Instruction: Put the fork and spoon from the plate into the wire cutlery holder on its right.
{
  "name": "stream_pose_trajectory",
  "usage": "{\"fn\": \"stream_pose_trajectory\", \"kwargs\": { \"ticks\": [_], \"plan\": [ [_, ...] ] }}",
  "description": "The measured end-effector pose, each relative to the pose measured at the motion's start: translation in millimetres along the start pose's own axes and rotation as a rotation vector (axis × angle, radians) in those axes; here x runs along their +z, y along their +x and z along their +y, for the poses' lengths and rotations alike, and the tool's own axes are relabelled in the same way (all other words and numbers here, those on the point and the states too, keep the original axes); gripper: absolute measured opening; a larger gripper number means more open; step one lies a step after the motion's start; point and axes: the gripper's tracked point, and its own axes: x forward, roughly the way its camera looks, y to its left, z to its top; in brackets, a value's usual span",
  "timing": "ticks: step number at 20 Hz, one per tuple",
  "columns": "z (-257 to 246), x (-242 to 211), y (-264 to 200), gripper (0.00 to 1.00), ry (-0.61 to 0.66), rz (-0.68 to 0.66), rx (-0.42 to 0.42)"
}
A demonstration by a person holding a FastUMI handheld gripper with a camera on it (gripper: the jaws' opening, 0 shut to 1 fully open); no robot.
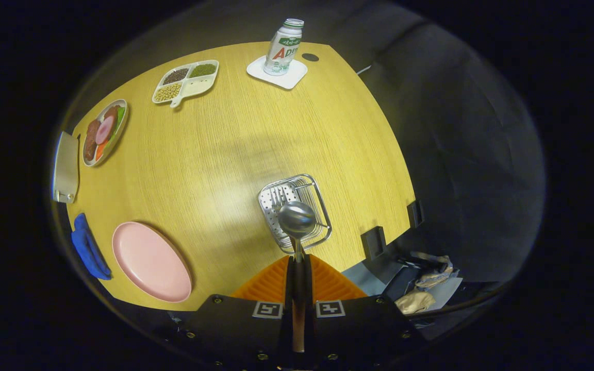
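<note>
Handheld gripper (297, 268), seen from behind.
Carried a dark screw-studded body with two square markers, ribbed fingers (328, 282) pressed together.

Overhead light leaves a pale glare patch on the wooden table (235, 149) just beyond the gripper (298, 257); its fingers are closed on a sharply focused spoon (297, 220). Surroundings fall dark, and fisheye curvature bends the table's edges.

one spoon (297, 219), one fork (278, 197), one wire holder (317, 193), three plates (151, 261), one bottle (283, 47)
</note>
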Motion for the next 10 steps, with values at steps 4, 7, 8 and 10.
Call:
{"fn": "stream_pose_trajectory", "kwargs": {
  "ticks": [4,7,8,10],
  "plan": [
    [2,5,-7,0.53,0.007,-0.026,0.008],
    [6,5,-10,0.71,0.001,-0.046,0.016],
    [6,4,-12,0.72,-0.005,-0.048,0.012],
    [10,4,-15,0.71,-0.012,-0.058,0.008]
  ]
}}
